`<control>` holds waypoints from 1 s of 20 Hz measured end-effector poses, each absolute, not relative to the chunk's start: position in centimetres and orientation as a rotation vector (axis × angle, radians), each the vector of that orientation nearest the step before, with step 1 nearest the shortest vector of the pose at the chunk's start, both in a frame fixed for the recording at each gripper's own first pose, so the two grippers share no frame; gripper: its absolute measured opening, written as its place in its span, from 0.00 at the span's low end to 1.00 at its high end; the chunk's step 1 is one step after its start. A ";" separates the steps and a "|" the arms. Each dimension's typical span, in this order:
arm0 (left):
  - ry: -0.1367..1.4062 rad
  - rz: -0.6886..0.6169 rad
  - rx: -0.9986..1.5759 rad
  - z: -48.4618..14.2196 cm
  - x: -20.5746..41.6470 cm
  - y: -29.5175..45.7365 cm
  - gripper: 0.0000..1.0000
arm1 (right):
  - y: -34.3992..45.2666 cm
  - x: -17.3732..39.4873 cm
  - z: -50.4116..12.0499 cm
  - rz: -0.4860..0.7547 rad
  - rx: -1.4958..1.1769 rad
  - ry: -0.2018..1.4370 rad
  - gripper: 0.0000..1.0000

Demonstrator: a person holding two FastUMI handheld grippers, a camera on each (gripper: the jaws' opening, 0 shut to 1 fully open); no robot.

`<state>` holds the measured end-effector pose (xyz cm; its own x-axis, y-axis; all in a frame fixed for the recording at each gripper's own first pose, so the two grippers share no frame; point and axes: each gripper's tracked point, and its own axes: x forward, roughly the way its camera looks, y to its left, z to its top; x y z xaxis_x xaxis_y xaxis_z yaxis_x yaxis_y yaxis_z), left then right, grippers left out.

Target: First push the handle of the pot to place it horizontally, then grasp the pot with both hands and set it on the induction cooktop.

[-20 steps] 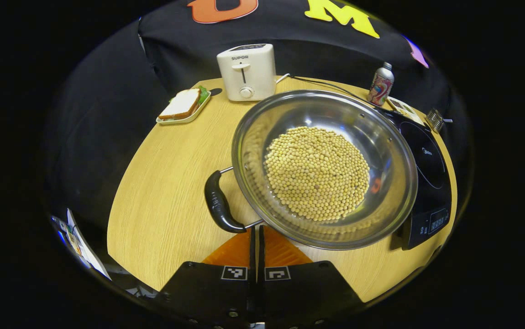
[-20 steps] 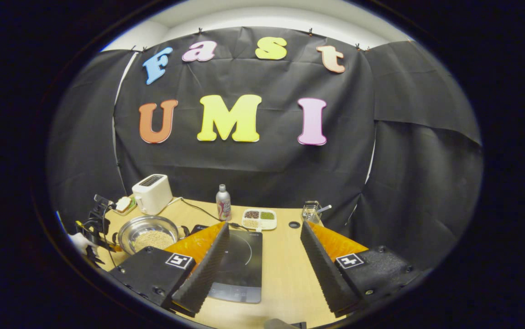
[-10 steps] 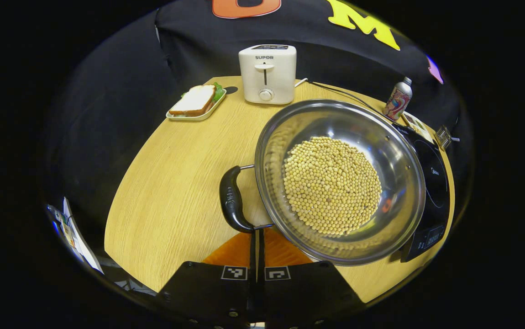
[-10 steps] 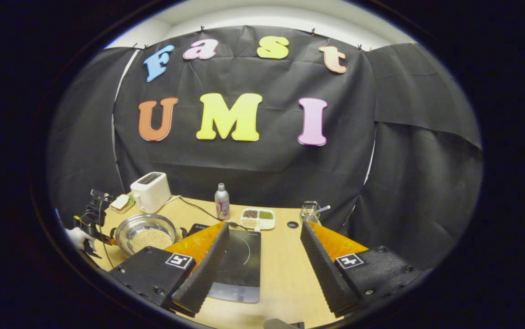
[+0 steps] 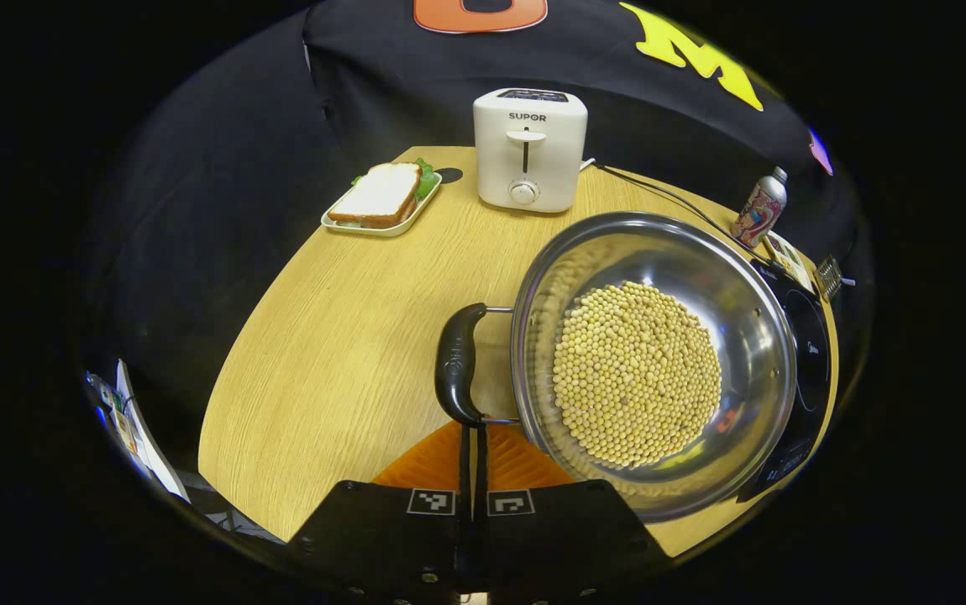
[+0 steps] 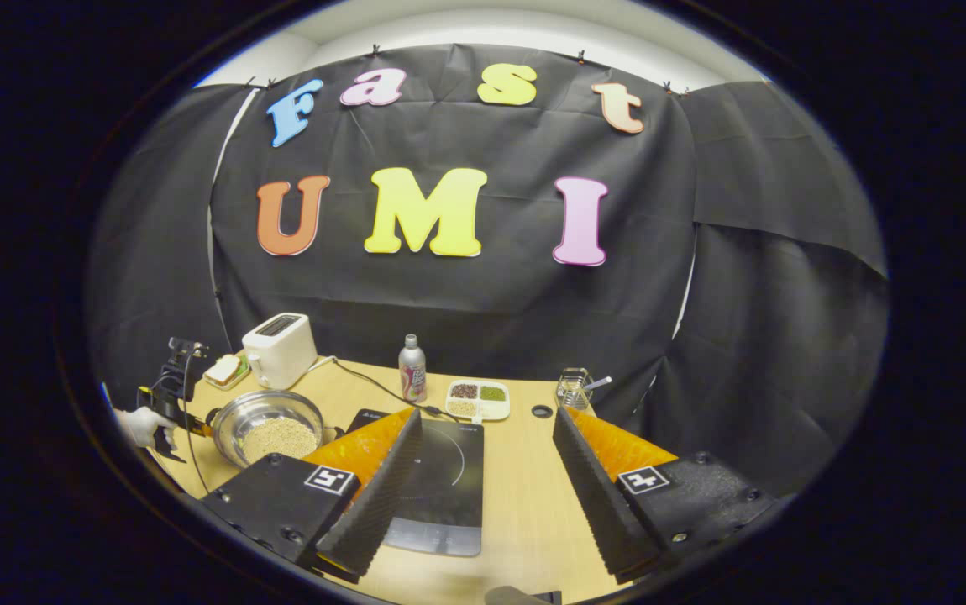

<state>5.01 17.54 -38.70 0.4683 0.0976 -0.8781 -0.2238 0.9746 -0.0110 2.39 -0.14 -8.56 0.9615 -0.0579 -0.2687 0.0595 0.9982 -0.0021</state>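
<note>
A steel pot (image 5: 609, 252) full of soybeans (image 5: 636, 370) stands on the wooden table (image 5: 332, 336). Its black handle (image 5: 456, 363) points toward the table's left side. My left gripper (image 5: 474, 430) is shut, its tips against the near end of that handle. The black induction cooktop (image 5: 811, 353) lies just beyond the pot, partly hidden by the rim. In the right gripper view, my right gripper (image 6: 487, 437) hangs open above the cooktop (image 6: 441, 479). The pot (image 6: 269, 405) sits to its left, with the left gripper (image 6: 172, 403) in a gloved hand (image 6: 139, 427) beside it.
A white toaster (image 5: 530, 149) and a sandwich on a small tray (image 5: 382, 195) stand at the back left. A bottle (image 5: 758, 207) and a cable (image 5: 659, 189) are behind the pot. A divided dish (image 6: 478, 401) and a wire basket (image 6: 574, 388) sit behind the cooktop.
The left gripper, still shut, has pushed the handle's near end, so the handle has swung round and the pot has turned. The right gripper has stayed open over the cooktop.
</note>
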 end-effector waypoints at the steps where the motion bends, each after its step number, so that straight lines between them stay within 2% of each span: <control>1: 1.066 0.196 -0.128 -38.8 5.4 17.7 0.10 | -0.1 2.4 -8.6 -0.058 0.006 0.274 0.99; 2: 1.065 0.194 -0.123 -38.9 5.7 18.0 0.00 | 0.0 2.4 -8.7 -0.058 0.006 0.277 0.99; 3: 1.065 0.192 -0.117 -38.9 6.0 18.4 0.00 | 0.1 2.4 -8.7 -0.058 0.004 0.281 0.99; 4: 1.064 0.188 -0.110 -38.9 6.4 18.5 0.10 | 0.1 2.4 -8.7 -0.059 0.002 0.282 0.97; 5: 1.063 0.186 -0.104 -38.8 6.8 18.7 0.00 | 0.2 2.4 -8.7 -0.059 0.002 0.284 0.97; 7: 1.063 0.183 -0.094 -39.0 7.5 18.9 0.00 | 0.6 2.6 -8.9 -0.055 0.000 0.290 0.99; 8: 1.065 0.182 -0.090 -39.0 7.8 19.0 0.10 | 0.9 2.5 -9.0 -0.049 -0.002 0.294 0.99; 9: 1.064 0.180 -0.085 -39.0 8.1 19.1 0.10 | 1.1 2.6 -9.1 -0.046 -0.002 0.297 0.99; 10: 1.063 0.177 -0.079 -38.9 8.1 19.1 0.00 | 1.4 2.7 -9.1 -0.042 -0.001 0.297 0.99; 13: 1.059 0.159 -0.074 -39.1 8.4 19.2 0.00 | 2.2 2.9 -9.6 -0.035 0.002 0.307 0.99; 14: 1.060 0.152 -0.078 -39.0 8.3 19.2 0.10 | 2.5 3.0 -9.9 -0.031 0.005 0.311 0.99; 15: 1.055 0.148 -0.080 -38.8 8.2 19.2 0.00 | 3.0 3.2 -10.2 -0.024 0.012 0.316 0.97; 17: 1.031 0.125 -0.087 -38.5 8.1 19.1 0.00 | 4.1 3.9 -11.2 0.002 0.029 0.342 0.99; 20: 0.989 0.070 -0.086 -37.2 7.4 19.0 0.00 | 7.0 5.2 -13.2 0.066 0.063 0.391 0.96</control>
